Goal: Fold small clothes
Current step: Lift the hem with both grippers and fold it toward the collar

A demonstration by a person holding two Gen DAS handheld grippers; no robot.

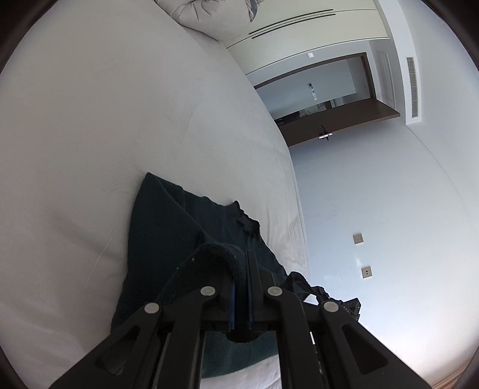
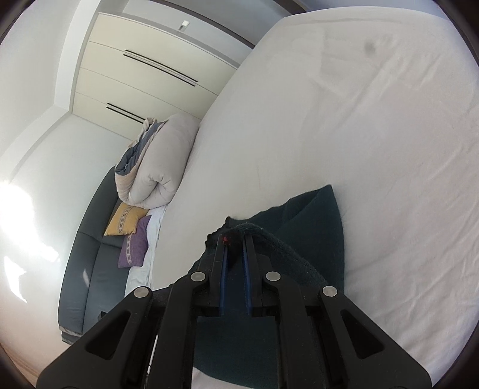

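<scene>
Left wrist view is showing the left gripper [image 1: 242, 269] with its jaws pinching a hemmed edge of the dark green garment [image 1: 167, 221], which is lying partly on the white bed [image 1: 104, 119] and draping up to the jaws. The right gripper [image 2: 236, 242] is likewise clamping another edge of it, jaws nearly together.

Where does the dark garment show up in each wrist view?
Left wrist: garment lower centre, on the bed, its edge pinched in the claw.
Right wrist: garment lower centre-right, its edge in that claw.
Shared landmark: the rolled duvet.
</scene>
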